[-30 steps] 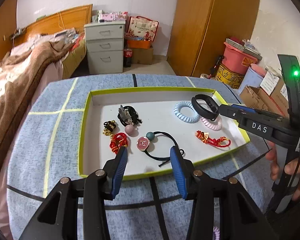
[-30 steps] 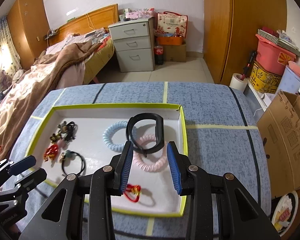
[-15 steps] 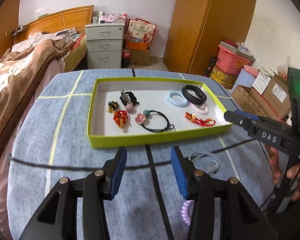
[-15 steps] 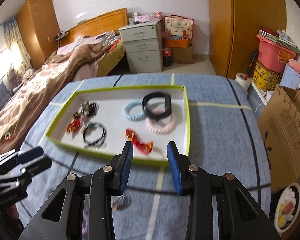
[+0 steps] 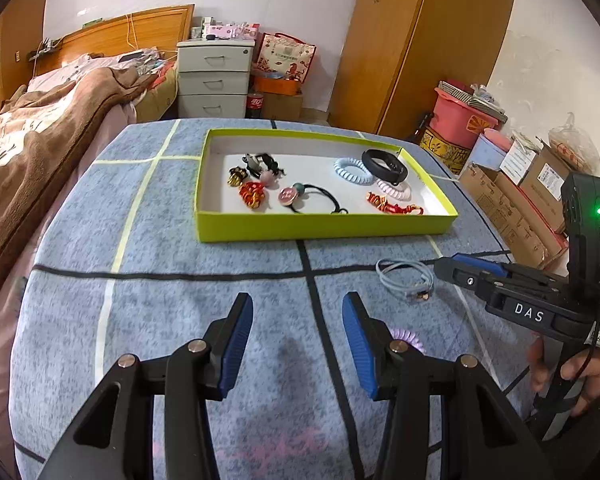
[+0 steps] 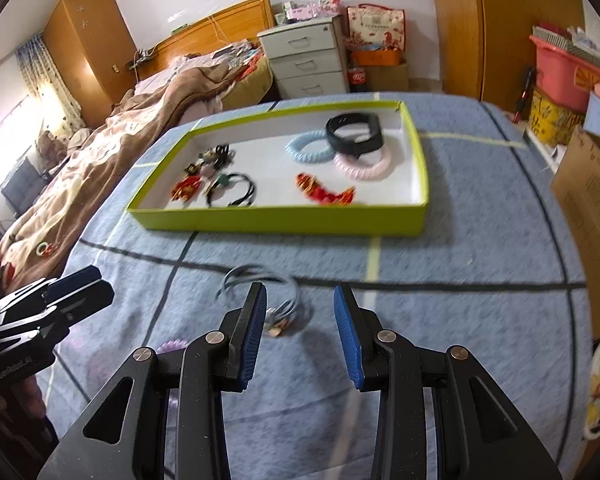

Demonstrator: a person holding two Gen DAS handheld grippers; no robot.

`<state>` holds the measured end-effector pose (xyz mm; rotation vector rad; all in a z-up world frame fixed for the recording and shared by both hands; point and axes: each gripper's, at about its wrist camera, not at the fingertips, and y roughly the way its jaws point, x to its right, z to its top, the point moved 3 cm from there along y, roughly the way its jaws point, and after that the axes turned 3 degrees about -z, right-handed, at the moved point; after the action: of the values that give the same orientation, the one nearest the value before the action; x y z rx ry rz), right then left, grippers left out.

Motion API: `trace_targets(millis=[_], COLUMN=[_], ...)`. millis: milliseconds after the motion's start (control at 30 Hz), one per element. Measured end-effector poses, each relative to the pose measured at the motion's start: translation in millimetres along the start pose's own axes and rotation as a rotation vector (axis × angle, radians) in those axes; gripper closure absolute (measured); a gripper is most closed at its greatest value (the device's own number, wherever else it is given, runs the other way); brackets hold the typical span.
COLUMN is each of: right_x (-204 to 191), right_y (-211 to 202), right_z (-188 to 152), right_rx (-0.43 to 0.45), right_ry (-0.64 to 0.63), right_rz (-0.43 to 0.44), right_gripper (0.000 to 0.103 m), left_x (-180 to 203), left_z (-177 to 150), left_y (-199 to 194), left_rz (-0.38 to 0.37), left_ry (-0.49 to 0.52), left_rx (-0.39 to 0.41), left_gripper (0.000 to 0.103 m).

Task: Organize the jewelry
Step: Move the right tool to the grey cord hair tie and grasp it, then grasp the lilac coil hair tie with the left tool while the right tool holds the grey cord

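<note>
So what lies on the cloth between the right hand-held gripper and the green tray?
In the right wrist view, a coiled grey cable lies between the right hand-held gripper and the green tray.

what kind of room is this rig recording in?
Most likely a home bedroom. There is a wooden-headboard bed with a rumpled brown blanket, a grey three-drawer bedside cabinet and a tall wooden wardrobe. The work surface is a blue-grey cloth-covered table.
</note>
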<state>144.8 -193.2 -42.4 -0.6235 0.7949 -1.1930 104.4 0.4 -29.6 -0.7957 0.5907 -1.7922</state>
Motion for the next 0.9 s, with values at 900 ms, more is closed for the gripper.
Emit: trace_targets(millis=[900], right_x=[-25], right_y=[13], right_z=[-20], right_rx=[-0.006], right_ry=[-0.048], right_rz=[-0.107], right_gripper=[0.086], left_x=[-4], left_z=[-20], left_y=[-1], left_rz=[-0.021], left_ry=[-0.017], left_rx=[-0.031], left_gripper=[0.054])
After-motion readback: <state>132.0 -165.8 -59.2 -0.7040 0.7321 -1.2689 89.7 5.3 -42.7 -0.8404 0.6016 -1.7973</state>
